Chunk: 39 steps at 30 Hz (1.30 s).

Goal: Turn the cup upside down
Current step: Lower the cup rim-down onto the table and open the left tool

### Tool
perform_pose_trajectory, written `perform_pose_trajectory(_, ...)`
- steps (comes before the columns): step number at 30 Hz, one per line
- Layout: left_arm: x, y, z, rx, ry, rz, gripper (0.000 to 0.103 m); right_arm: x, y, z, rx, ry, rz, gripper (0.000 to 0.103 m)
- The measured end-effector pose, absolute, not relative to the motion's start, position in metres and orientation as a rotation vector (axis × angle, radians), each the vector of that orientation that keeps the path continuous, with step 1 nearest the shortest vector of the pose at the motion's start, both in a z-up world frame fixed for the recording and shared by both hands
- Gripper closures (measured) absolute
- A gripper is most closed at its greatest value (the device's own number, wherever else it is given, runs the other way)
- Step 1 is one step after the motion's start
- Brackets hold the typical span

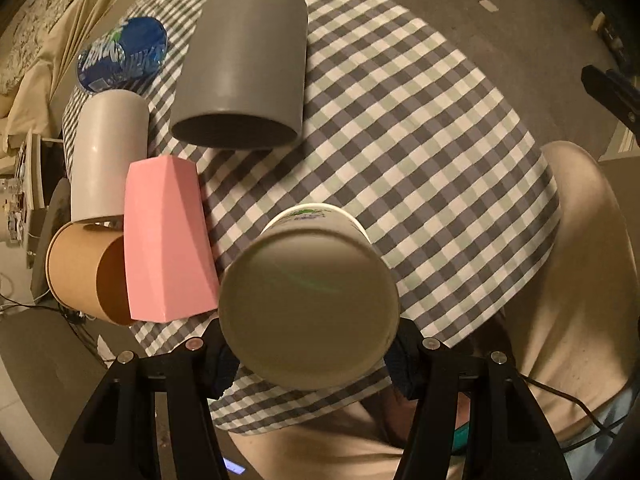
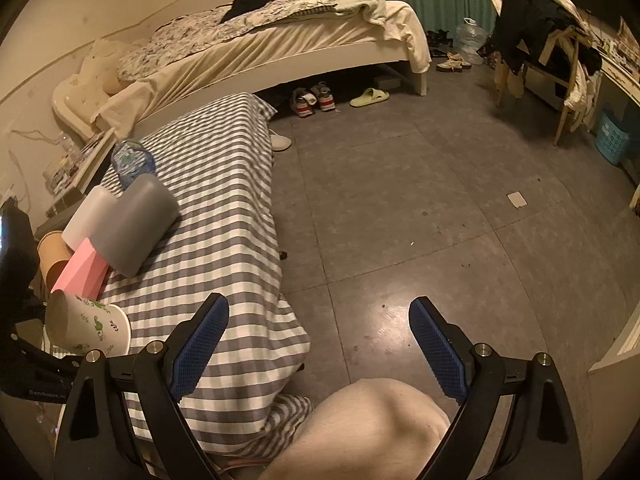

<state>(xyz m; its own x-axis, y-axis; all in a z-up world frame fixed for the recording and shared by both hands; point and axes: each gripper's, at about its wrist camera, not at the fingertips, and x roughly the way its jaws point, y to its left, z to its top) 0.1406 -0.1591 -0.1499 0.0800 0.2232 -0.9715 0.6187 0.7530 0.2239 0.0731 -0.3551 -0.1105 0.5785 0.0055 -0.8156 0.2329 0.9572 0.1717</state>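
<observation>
Bedroom surroundings are recorded: a grey tiled floor (image 2: 400, 208), a bed (image 2: 280, 52) with cream sheets along the far wall, and a wooden chair (image 2: 560, 68) draped with clothing at the right. Shoes (image 2: 312, 100) and a green slipper (image 2: 370, 97) are noted under the bed's edge.

A low table covered by a grey and white checked cloth (image 1: 400, 128) is observed below the left gripper. On it, several vessels are grouped at one side. A large dark grey cup (image 1: 244, 68) is seen inverted on the cloth. Beside it a light grey cup (image 1: 108, 156) is likewise inverted, with a pink faceted cup (image 1: 164, 240) standing in front of it and a brown paper cup (image 1: 80, 272) at the cloth's edge; whether these last touch one another cannot be confirmed through the fisheye distortion. A blue-labelled plastic bottle (image 1: 124, 54) is seen lying behind them.

The left gripper (image 1: 310, 354) is recorded as clamped on a white paper cup (image 1: 308, 300) printed with green figures, its base turned toward the camera and its rim toward the cloth. In the right wrist view the same cup (image 2: 88, 326) is seen tilted above the table's near corner.

The right gripper (image 2: 320, 344) is noted spread wide, its blue pads (image 2: 438, 354) holding nothing, above the floor beside the table. A bare knee (image 2: 368, 424) is visible beneath it.
</observation>
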Motion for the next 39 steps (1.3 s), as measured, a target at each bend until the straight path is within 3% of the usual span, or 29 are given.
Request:
perform_pose_trajectory(2,0.138,-0.159,-0.146,0.706,1.455,-0.352,0.039,0.073,-0.357,-0.110,0.273,0.948,-0.141,0.011)
perform_pose_trajectory(4,0.134,-0.156,-0.140,0.684,1.404,-0.362,0.027,0.074,-0.358,-0.108,0.273,0.945,-0.139,0.011)
perform_pose_trajectory(6,0.123,-0.153,-0.130,0.653,1.353,-0.367,0.023,0.074,-0.357,-0.103,0.272,0.931,-0.130,0.011)
perform_pose_trajectory(18,0.077,-0.094,-0.097,0.368,1.185,-0.305,0.022,0.060,-0.318,-0.060,0.171,0.847,-0.058,0.011)
perform_pose_trajectory(28,0.027,-0.035,-0.032,0.010,0.831,-0.115,0.022,0.035,-0.263,-0.022,0.080,0.743,0.011,0.011)
perform_pose_trajectory(35,0.005,-0.020,-0.015,-0.043,0.668,-0.048,0.022,0.009,-0.222,-0.012,0.003,0.682,0.057,0.011)
perform_pose_trajectory(39,-0.008,-0.015,-0.025,-0.069,0.636,-0.036,0.011,-0.005,-0.209,-0.021,-0.015,0.666,0.070,0.011)
